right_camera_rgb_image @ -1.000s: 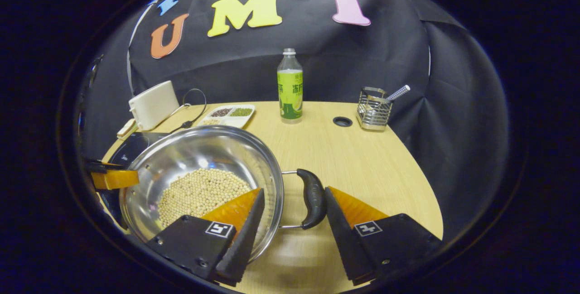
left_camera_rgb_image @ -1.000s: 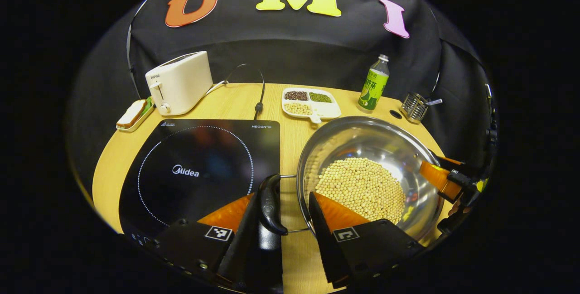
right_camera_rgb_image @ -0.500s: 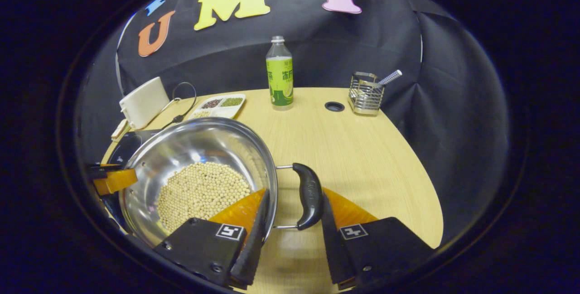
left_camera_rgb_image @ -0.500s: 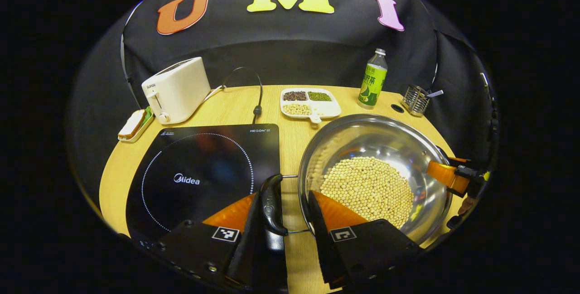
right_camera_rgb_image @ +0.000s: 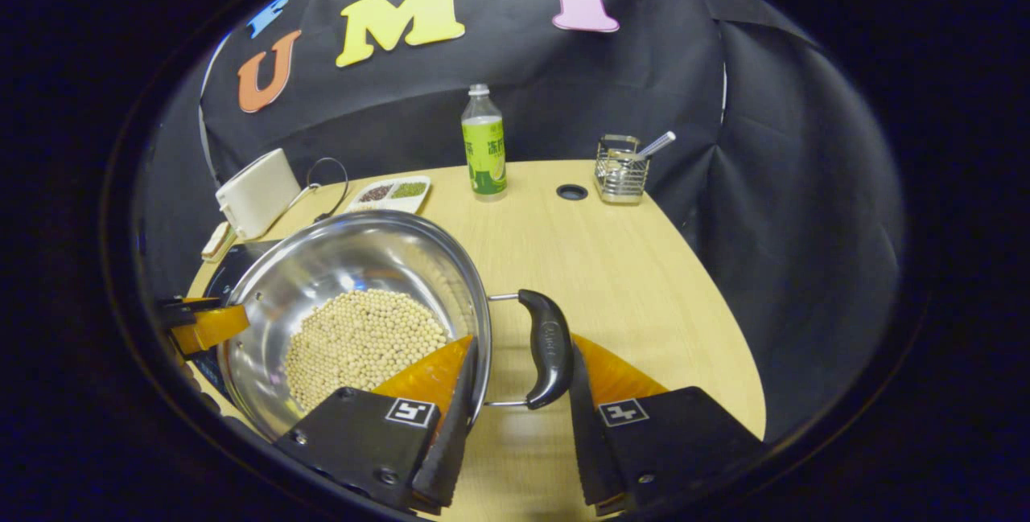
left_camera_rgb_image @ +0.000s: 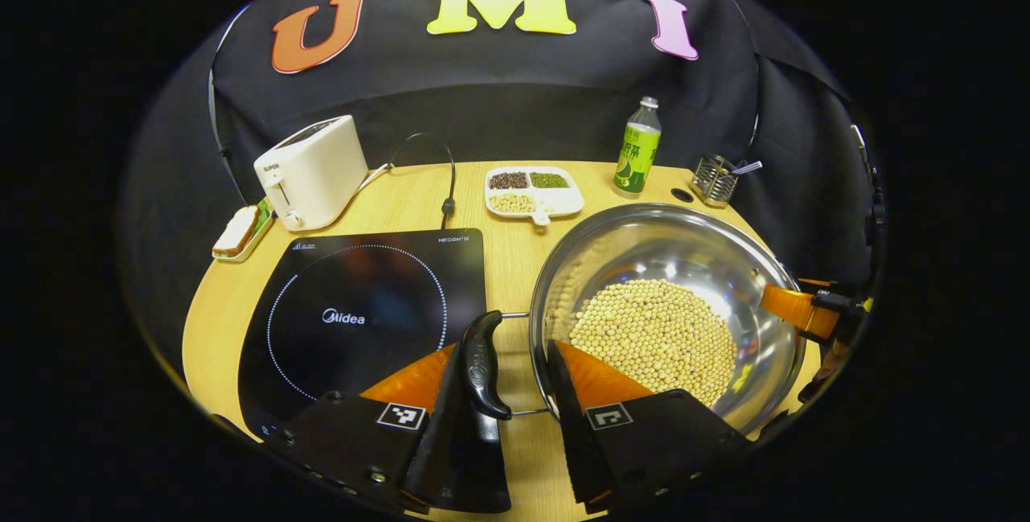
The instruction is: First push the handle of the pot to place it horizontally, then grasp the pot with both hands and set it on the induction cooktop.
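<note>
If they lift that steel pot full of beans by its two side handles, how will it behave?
The pot looks rigid, so it should not flex. The heap of beans probably makes it fairly heavy, and tilting could send them sliding to one side. The handles sit on thin wire loops, so the pot might rock between the grippers.

I see a silver pot (left_camera_rgb_image: 684, 265) of pale beans (left_camera_rgb_image: 656, 337); left of it, a black cooktop (left_camera_rgb_image: 362, 305) with a dotted white ring.
</note>
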`<action>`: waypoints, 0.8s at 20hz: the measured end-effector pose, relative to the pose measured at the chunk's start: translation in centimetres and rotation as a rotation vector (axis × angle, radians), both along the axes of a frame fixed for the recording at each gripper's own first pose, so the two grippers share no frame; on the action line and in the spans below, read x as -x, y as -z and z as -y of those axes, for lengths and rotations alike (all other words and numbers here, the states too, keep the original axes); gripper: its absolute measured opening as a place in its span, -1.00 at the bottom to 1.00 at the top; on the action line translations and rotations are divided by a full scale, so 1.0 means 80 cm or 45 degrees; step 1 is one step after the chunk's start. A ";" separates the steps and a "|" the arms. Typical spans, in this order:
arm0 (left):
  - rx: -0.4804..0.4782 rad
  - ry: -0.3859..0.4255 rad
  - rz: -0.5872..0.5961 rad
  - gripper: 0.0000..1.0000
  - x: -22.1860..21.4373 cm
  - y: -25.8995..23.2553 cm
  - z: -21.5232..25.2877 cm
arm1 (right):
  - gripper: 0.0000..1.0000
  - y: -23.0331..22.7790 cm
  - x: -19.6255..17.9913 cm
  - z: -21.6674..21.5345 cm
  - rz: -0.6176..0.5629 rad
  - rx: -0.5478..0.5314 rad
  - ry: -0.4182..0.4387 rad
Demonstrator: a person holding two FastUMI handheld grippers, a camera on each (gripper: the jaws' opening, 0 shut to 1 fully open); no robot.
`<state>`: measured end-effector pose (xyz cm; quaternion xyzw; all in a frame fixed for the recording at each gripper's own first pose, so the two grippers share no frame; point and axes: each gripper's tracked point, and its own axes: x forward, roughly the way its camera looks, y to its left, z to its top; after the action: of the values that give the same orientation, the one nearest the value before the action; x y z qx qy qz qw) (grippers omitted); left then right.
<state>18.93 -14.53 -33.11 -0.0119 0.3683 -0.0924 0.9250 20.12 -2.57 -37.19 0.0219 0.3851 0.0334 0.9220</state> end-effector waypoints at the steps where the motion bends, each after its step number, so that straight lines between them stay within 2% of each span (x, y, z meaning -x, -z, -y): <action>1: 0.000 0.008 0.018 0.14 0.003 -0.012 -0.001 | 0.18 -0.012 0.004 0.000 0.011 -0.003 0.005; 6: 0.019 0.006 0.087 0.14 0.013 -0.079 -0.021 | 0.18 -0.086 0.012 -0.014 0.055 -0.028 -0.013; 10: -0.003 0.008 0.133 0.14 0.014 -0.124 -0.046 | 0.19 -0.118 0.023 -0.034 -0.003 -0.046 -0.021; 16: 0.048 -0.016 0.114 0.15 0.021 -0.146 -0.096 | 0.19 -0.166 0.029 -0.081 0.017 0.000 -0.062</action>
<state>17.24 -6.83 -21.47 -0.0277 0.3248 -0.0939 0.9407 17.77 3.91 -23.89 0.0123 0.3795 0.0562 0.9234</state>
